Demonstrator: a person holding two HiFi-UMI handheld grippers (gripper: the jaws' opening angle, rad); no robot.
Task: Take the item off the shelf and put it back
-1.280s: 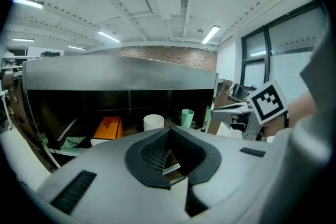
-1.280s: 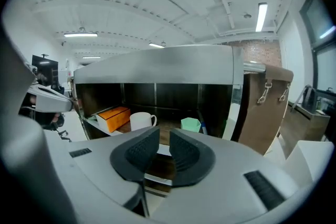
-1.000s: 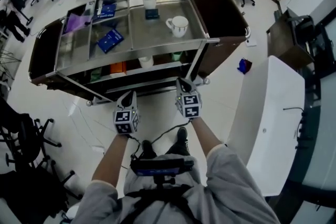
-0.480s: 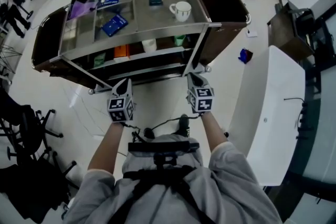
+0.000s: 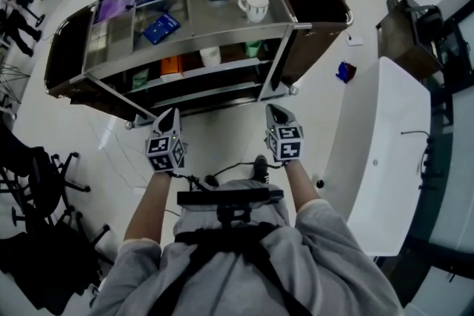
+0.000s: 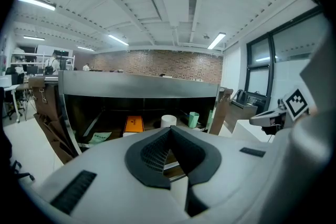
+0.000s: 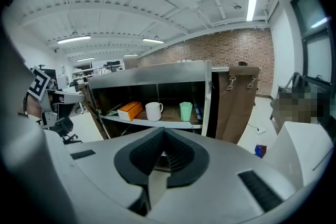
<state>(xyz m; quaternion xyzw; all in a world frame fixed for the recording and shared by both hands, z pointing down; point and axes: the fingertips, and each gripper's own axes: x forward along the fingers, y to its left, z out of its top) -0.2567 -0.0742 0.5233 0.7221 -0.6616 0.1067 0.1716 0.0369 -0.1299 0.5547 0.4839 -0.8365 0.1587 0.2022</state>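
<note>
**Left gripper** (image 5: 169, 115): jaws together, nothing held.
**Right gripper** (image 5: 275, 112): jaws together, nothing held.

Both pointed at the steel shelf cart (image 5: 194, 45) and stood apart from it.

**Middle shelf:** held orange box (image 7: 130, 109), white mug (image 7: 153, 111) and green cup (image 7: 186, 110), all seated. Which one was the task's item could not be told.

**Stage:** fitted either an item waiting to be fetched or one already returned.

**Top tray:** second mug (image 5: 255, 7), blue packet (image 5: 161, 27).

**Obstructions:** corner post (image 5: 278, 59) beside the green cup; white counter (image 5: 385, 152) to the right.
</note>
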